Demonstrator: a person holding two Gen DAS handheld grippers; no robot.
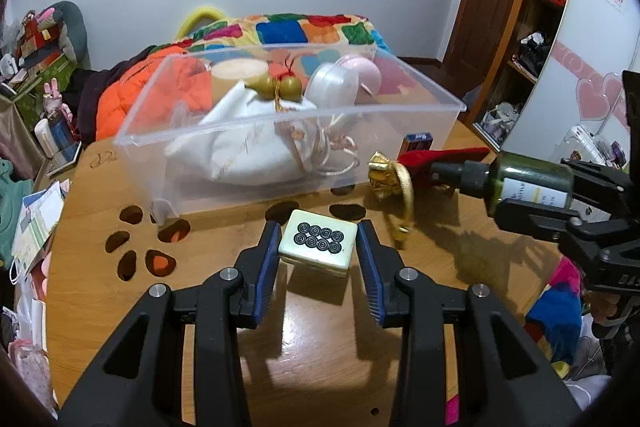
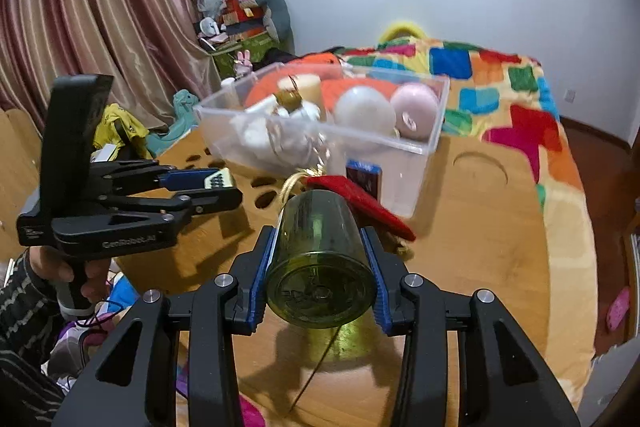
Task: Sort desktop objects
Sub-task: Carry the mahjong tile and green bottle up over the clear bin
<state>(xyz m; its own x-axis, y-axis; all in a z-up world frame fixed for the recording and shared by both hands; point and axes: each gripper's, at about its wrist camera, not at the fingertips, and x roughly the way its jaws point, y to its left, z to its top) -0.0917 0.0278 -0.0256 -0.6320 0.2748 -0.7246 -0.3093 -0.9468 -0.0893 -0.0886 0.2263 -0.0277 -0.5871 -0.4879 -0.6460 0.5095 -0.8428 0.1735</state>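
My left gripper [image 1: 318,245] is shut on a cream mahjong tile [image 1: 318,241] with black circles and holds it above the wooden table [image 1: 320,327]. It also shows in the right wrist view [image 2: 218,183] with the tile [image 2: 218,181]. My right gripper [image 2: 320,259] is shut on a dark green spray bottle [image 2: 320,267], held level above the table; the bottle [image 1: 528,183] shows at the right of the left wrist view. A clear plastic bin [image 1: 280,131] holds a white pouch [image 1: 248,151], gourd charm and round cases.
A gold bracelet [image 1: 404,195] and a red pouch [image 1: 436,157] lie beside the bin, with a small blue box [image 1: 418,141] behind them. Paw-shaped cut-outs [image 1: 148,247] mark the table at left. A colourful quilt [image 2: 500,87] lies beyond the table.
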